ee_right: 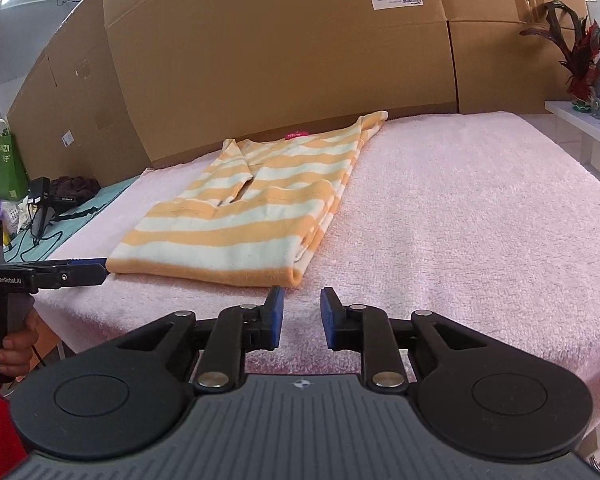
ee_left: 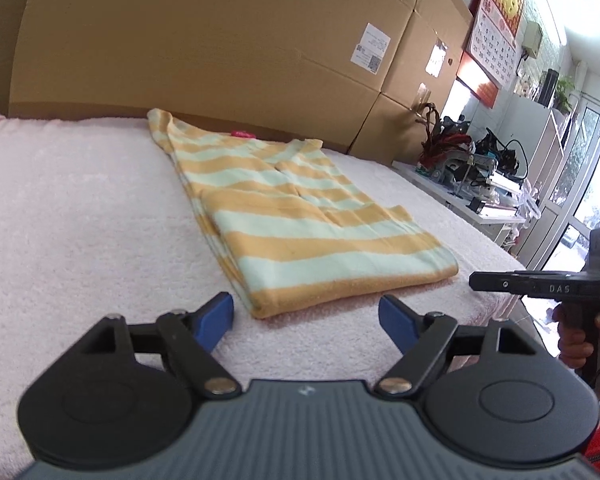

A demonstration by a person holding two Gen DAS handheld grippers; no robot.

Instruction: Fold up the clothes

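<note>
Lying at twelve o'clock on the pink towel point(ee_left: 80, 208), the striped shirt point(ee_left: 300, 216) looks sleeve-folded, so with the left gripper point(ee_left: 306, 318) wide apart and the right gripper point(ee_right: 302, 316) narrowly apart, both empty, next they must pinch its near hem.

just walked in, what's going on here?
A person is folding clothes with a handheld gripper in each hand. A yellow-and-mint striped shirt lies on the pink towel, its sides already folded in. The left gripper and the right gripper sit at its near hem, both open and empty, neither touching it. The lengthwise fold is not yet done.
</note>
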